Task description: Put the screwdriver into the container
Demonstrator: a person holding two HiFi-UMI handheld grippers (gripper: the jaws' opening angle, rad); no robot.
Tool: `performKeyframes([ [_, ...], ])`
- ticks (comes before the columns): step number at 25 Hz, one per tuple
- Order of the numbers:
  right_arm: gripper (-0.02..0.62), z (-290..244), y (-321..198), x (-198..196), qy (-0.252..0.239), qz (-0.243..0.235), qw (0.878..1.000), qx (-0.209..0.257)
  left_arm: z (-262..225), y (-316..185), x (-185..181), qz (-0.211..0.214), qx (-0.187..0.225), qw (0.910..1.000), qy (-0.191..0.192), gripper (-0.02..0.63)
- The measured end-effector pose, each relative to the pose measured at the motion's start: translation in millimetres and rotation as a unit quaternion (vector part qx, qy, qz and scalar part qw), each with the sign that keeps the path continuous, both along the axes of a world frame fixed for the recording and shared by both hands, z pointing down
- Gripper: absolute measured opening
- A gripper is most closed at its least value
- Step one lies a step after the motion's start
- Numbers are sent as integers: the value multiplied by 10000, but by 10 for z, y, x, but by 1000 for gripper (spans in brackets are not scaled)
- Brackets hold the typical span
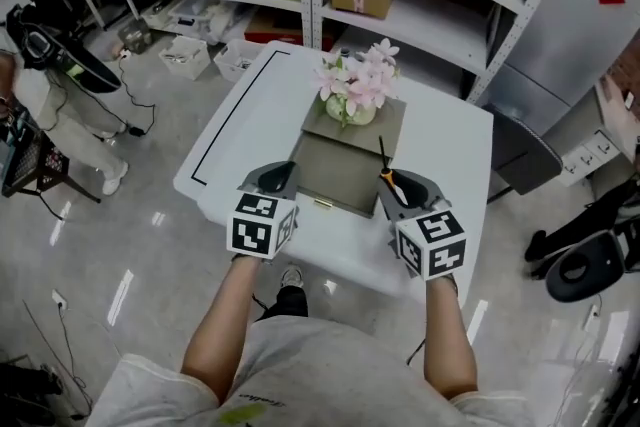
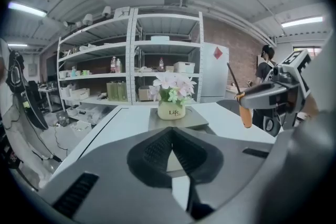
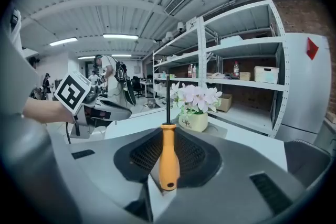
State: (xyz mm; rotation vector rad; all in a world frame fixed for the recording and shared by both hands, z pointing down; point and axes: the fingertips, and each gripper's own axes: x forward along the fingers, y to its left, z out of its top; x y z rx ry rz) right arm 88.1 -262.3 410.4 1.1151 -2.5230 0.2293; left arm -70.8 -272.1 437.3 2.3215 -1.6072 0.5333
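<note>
The right gripper (image 3: 168,136) has its jaws closed on the orange handle of the screwdriver (image 3: 169,157). The butt of the handle sticks out toward the camera, and the thin dark shaft points up to 12 o'clock. From the left gripper view the screwdriver (image 2: 245,113) is held in the air, with the shaft leaning toward 11 o'clock. The left gripper (image 2: 172,136) has its jaws brought together at the tips, with nothing between them.

In the head view the two grippers are held side by side over the near edge of the white tabletop (image 1: 250,125). The left gripper (image 1: 275,180) is at 9 o'clock of the right gripper (image 1: 400,190). Between them lies the flat grey container (image 1: 335,177). The screwdriver (image 1: 388,177) is at its right edge, not inside it. A pot of pink flowers (image 1: 352,110) stands on the far part of the container, at 12 o'clock. Beyond the tabletop stand white shelves (image 1: 400,15) holding boxes.
</note>
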Motion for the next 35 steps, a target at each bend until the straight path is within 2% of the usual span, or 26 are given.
performKeyframes([
  [10, 75, 234, -472, -276, 631, 167, 9972, -373, 185, -663, -291, 435, -228, 9988, 62, 3],
  [18, 75, 566, -665, -548, 1258, 16, 9883, -863, 389, -928, -383, 819, -440, 9956, 127, 3],
  [26, 75, 940, -765, -730, 1991, -232, 9713, -1279, 615, -1068, -436, 1109, -651, 9915, 189, 3],
  [35, 75, 1373, -744, -809, 2814, -640, 9412, -1757, 781, -1172, -431, 1368, -809, 9871, 182, 3],
])
